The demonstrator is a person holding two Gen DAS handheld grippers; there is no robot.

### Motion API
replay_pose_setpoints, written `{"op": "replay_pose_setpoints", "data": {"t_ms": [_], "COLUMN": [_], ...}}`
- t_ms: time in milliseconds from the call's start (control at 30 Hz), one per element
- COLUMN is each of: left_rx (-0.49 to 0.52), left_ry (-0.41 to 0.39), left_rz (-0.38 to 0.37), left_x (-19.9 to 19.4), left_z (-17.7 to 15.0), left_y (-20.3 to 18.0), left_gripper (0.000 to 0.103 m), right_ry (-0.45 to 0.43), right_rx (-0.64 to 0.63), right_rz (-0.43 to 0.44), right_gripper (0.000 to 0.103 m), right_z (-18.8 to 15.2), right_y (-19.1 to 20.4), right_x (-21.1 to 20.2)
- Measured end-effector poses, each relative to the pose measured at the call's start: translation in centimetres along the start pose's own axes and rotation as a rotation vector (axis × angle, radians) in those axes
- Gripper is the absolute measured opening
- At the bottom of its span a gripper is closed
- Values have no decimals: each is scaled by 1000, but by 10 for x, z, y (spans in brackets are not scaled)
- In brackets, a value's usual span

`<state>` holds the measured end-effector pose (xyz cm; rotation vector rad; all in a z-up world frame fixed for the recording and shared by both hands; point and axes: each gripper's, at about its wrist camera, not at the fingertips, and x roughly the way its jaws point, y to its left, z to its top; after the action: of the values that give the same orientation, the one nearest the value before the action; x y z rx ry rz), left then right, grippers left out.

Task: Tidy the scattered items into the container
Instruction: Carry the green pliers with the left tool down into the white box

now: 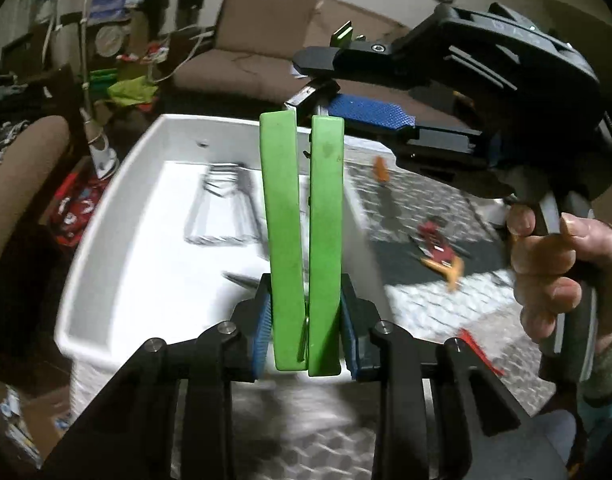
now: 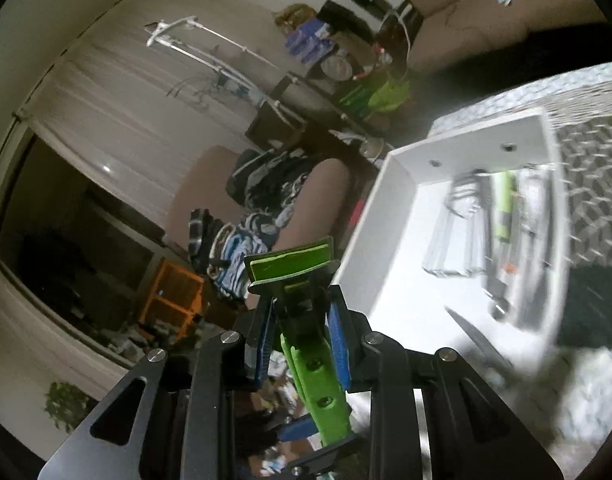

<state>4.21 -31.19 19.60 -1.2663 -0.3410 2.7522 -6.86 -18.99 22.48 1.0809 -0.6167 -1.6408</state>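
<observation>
Two smooth green pliers handles pinched between ribbed blue pads.

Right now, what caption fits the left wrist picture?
Left gripper carries green-handled pliers over the white container.

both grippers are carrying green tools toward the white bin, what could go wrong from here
1. The left gripper pinches the green-handled pliers only near the handle ends, so they could swing or slip out.
2. The right gripper sits just past the pliers' tips; the two could collide.
3. The white bin already holds tools, so a drop could land on them.
</observation>
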Motion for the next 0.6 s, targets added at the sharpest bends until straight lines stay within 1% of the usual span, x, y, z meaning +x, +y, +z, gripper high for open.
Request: {"op": "replay_pose_setpoints", "data": {"t_ms": [67, 200, 300, 400, 467, 533, 600], "left_rx": [-21, -38, -29, -20, -29, -38, -15], "left_ry": [27, 77, 110, 165, 194, 205, 231], "left_rz": [15, 59, 105, 147, 160, 178, 220], "left_x": [20, 68, 101, 137, 158, 170, 189], "left_z": [22, 56, 71, 79, 80, 80, 85], "left_y": [26, 64, 87, 102, 110, 118, 122], "left_gripper": [28, 28, 27, 28, 28, 28, 28], "right_ry": [14, 44, 57, 78, 92, 94, 91], "right_rx": [35, 132, 169, 193, 237, 263, 263], "right_rz": [11, 35, 15, -24, -37, -44, -45], "right_gripper": [25, 26, 25, 26, 26, 26, 26], "right_z": [22, 66, 89, 100, 104, 107, 111], "right_y": [-11, -51, -82, -115, -139, -154, -165], "right_x": [29, 90, 126, 158, 176, 188, 200]}}
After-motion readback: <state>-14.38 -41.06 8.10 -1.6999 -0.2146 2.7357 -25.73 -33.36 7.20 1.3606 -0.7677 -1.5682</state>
